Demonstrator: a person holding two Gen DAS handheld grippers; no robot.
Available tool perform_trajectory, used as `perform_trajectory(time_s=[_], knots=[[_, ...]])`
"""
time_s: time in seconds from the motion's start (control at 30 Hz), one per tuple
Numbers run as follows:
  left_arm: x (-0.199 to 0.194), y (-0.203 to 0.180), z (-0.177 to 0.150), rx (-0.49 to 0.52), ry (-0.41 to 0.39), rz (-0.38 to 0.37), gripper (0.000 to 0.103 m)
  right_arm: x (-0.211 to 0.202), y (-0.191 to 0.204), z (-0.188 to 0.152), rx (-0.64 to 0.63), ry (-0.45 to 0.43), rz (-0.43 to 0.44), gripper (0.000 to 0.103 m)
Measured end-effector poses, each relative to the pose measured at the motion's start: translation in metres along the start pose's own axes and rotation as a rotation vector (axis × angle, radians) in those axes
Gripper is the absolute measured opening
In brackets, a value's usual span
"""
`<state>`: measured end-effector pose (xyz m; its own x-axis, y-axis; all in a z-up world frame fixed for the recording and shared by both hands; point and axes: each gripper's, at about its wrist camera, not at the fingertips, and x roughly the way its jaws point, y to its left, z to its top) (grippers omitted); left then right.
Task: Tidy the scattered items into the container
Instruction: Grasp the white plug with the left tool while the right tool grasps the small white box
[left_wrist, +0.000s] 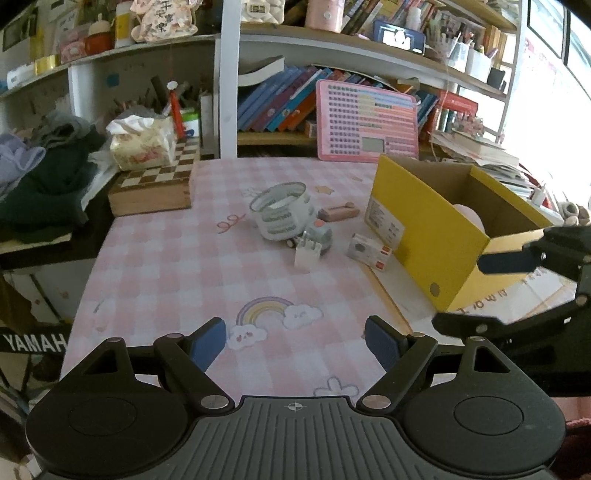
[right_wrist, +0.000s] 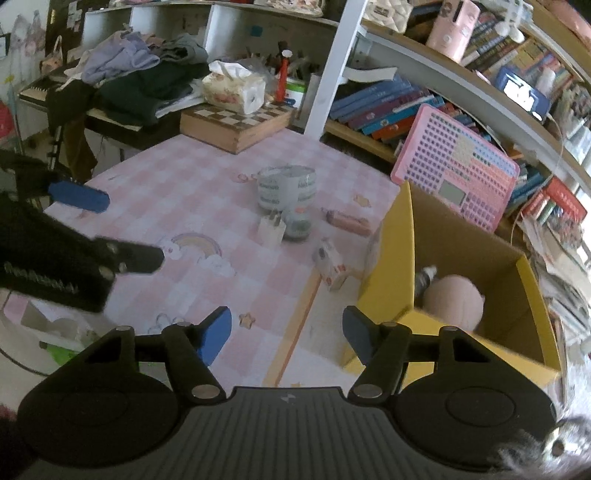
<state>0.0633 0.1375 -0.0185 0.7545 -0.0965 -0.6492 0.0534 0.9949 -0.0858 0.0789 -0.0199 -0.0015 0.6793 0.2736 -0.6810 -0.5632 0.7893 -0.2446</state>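
Left gripper (left_wrist: 295, 345) and right gripper (right_wrist: 286, 334): jaws apart, empty, above the table (left_wrist: 166, 258). Yellow box (left_wrist: 424, 229) at right holds a pink ball (right_wrist: 456, 301).

The yellow cardboard box (left_wrist: 424, 225) hides most of the pale pink rounded thing (left_wrist: 470, 216) inside it in the left wrist view; only its top peeps over the wall. From the right wrist, a small dark-and-white object (right_wrist: 424, 278) beside that pink thing is too blurred to name, possibly a bottle. The black right gripper (left_wrist: 480, 291) runs off the picture's right edge. The print on the small white box (left_wrist: 370, 252) is too small to read.
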Motion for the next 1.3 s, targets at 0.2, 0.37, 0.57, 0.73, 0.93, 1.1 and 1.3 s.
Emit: perform_trajectory(time_s=[0.2, 0.37, 0.57, 0.73, 0.93, 1.1, 1.3], knots=[[0.02, 0.006, 0.012, -0.009, -0.001, 0.026, 0.084, 0.023, -0.006, 0.019, -0.062, 0.011, 0.023, 0.064], [0.04, 0.01, 0.02, -0.032, 0.008, 0.038, 0.083, 0.045, -0.015, 0.037, -0.173, 0.038, 0.028, 0.062], [0.063, 0.011, 0.025, -0.042, 0.014, 0.021, 0.075, 0.081, -0.03, 0.061, -0.302, 0.104, 0.046, 0.054], [0.084, 0.007, 0.027, -0.016, 0.022, 0.012, 0.063, 0.11, -0.04, 0.078, -0.329, 0.167, 0.095, 0.051], [0.111, 0.004, 0.034, 0.005, 0.033, 0.019, 0.062, 0.149, -0.042, 0.086, -0.401, 0.272, 0.154, 0.044], [0.133, -0.001, 0.04, 0.062, 0.038, 0.02, 0.055, 0.172, -0.054, 0.092, -0.363, 0.354, 0.198, 0.04], [0.155, -0.012, 0.044, 0.136, 0.043, 0.013, 0.051, 0.191, -0.064, 0.102, -0.357, 0.436, 0.245, 0.039]])
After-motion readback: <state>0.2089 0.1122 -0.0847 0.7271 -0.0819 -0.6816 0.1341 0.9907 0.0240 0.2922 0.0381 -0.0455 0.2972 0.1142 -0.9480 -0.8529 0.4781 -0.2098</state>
